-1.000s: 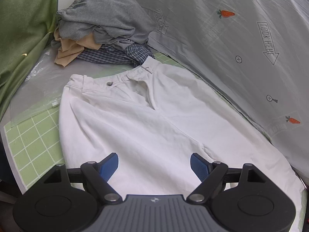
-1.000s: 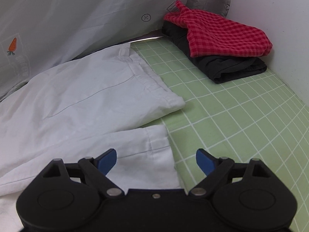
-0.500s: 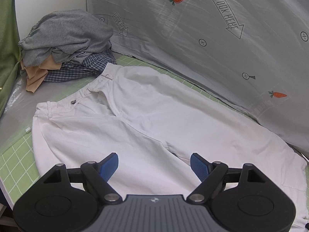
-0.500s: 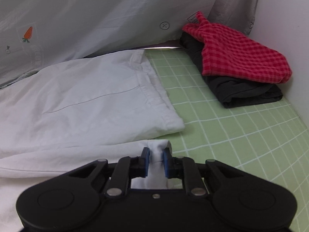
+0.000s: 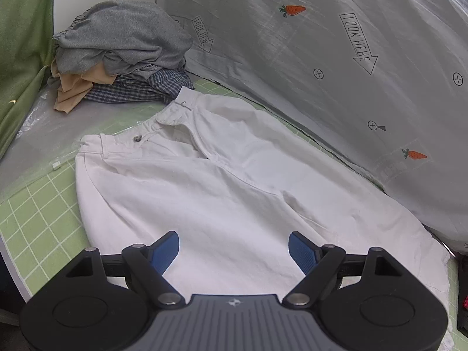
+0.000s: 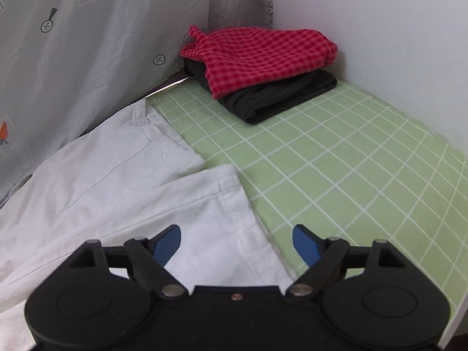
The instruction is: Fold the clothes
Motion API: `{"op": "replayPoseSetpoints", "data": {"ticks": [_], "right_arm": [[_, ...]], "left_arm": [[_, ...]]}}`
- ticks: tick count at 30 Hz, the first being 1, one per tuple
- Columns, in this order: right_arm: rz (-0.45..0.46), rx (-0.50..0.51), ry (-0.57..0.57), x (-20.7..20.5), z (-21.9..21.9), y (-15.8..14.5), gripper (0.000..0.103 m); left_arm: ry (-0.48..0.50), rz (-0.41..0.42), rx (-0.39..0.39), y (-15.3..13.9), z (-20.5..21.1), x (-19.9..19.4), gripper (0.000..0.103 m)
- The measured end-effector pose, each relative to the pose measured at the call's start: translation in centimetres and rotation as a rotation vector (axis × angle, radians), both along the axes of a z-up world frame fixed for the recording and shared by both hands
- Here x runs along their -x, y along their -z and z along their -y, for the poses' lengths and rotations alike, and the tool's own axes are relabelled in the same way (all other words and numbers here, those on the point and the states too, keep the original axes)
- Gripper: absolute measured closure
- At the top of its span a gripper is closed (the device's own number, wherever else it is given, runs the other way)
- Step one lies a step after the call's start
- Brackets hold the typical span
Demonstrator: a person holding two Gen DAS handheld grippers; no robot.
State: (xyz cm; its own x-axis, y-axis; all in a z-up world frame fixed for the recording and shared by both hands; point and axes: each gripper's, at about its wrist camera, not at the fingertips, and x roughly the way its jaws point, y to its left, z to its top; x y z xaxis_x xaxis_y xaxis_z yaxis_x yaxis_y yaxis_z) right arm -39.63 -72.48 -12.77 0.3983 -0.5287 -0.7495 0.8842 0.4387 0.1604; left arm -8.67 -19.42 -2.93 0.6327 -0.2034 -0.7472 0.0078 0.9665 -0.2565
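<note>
White trousers [image 5: 210,181] lie flat on the green checked mat, waistband with its button toward the far left. Over the near thigh hovers my left gripper [image 5: 233,250], open, with nothing between its blue pads. In the right wrist view the two leg hems [image 6: 187,193] lie side by side, the near one overlapping the far one. My right gripper [image 6: 237,244] hangs above the near hem's corner; its jaws are opening, the pads stand wide apart and clear of the cloth.
A heap of unfolded clothes [image 5: 122,58], grey on top, sits at the far left. A folded red checked garment on a black one [image 6: 260,67] lies in the far right corner. A grey printed sheet [image 5: 336,73] hangs behind. The mat's edge [image 6: 456,286] runs at right.
The right gripper pinched the near hem half a second ago, then let go and opened; the hem now lies further right and forward. The left view swung right, then back left.
</note>
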Motion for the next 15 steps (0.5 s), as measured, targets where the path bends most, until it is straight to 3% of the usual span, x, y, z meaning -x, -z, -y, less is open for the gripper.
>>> {"op": "replayPoseSetpoints", "data": {"ticks": [8, 15], "right_arm": [[0.007, -0.101, 0.02, 5.0, -7.5, 1.4, 0.016], [-0.042, -0.162, 0.035, 6.7, -12.4, 3.3, 0.015]], "left_arm": [[0.02, -0.047, 0.002, 1.1, -2.9, 3.9, 0.02], [0.021, -0.054, -0.015, 1.1, -5.0, 6.0, 0.02]]}}
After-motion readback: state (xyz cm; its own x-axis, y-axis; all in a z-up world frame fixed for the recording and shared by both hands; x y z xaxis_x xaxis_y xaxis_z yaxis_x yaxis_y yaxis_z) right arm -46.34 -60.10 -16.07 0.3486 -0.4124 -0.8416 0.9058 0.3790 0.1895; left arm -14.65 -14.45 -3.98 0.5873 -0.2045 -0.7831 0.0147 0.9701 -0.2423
